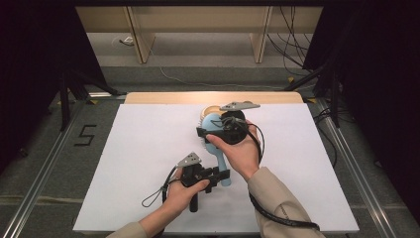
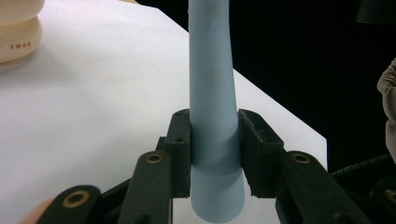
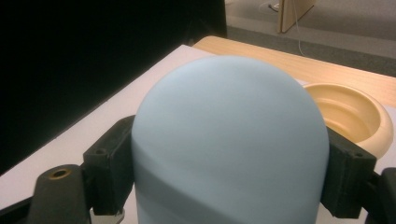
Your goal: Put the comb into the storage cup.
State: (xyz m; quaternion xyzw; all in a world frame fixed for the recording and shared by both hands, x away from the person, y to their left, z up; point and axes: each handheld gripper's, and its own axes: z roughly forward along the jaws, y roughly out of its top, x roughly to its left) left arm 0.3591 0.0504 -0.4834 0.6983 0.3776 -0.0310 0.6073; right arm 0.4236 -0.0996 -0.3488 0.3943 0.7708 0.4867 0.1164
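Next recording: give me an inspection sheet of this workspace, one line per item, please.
Surface: white table top, wooden strip at its far edge.
Job's things: light blue hairbrush, handle toward the person; cream bowl-shaped holder just beyond its head.
Clutter: nothing seen.
Grippers: left gripper clamped on the brush handle; right gripper with its jaws at both sides of the brush head.
Cables: one trails from each gripper; more lie on the floor behind.
Surroundings: black curtains, wooden furniture, a floor mark "5".

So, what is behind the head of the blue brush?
A cream bowl stands behind the blue brush on the white table. The brush covers the bowl's near side.
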